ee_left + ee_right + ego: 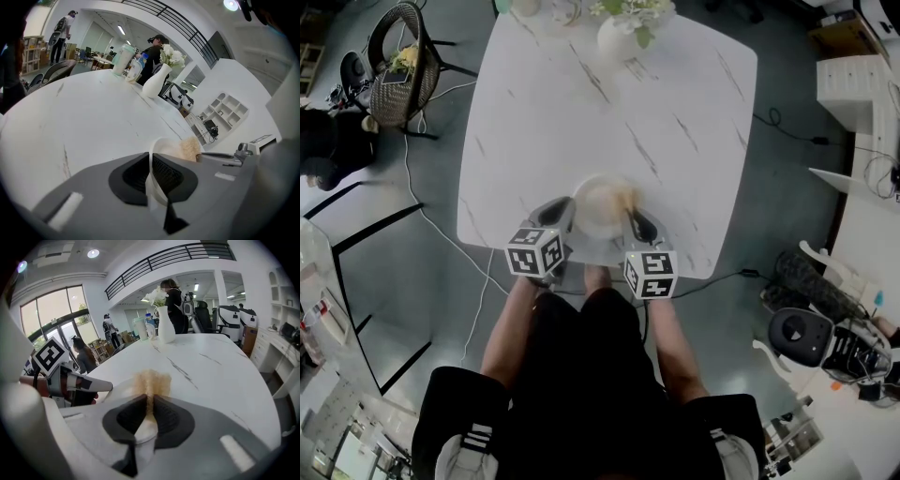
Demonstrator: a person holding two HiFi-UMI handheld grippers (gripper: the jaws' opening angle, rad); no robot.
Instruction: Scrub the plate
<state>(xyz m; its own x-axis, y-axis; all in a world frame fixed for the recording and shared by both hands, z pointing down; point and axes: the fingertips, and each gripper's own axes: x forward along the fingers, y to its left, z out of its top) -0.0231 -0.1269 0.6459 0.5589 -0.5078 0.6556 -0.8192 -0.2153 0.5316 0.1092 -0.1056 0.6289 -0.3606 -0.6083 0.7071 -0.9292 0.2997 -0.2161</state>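
- The plate sits at the near edge of the white marble table, directly in front of the person.
- The left hand-held gripper is at the plate's left side. Its marker cube is nearer the person.
- In the left gripper view, the left hand-held gripper has its jaws pressed onto the thin white rim of the plate. The rim runs between the two dark pads, and the rest of the plate extends beyond the jaw tips.
- The right hand-held gripper is at the plate's right side, and its jaw tips reach over the plate.
- In the right gripper view, the right hand-held gripper has its jaws pinched on a tan fibrous scrubber. The scrubber projects past the jaw tips, and the plate shows pale below and between the jaws.
- In the head view the scrubber rests against the right part of the plate's face. In the left gripper view the scrubber is at the plate's far right rim.
- The two hand-held grippers face each other across the plate. The right gripper view shows the left one at the left.
- A white vase with flowers stands at the far end of the table, well apart from the plate.
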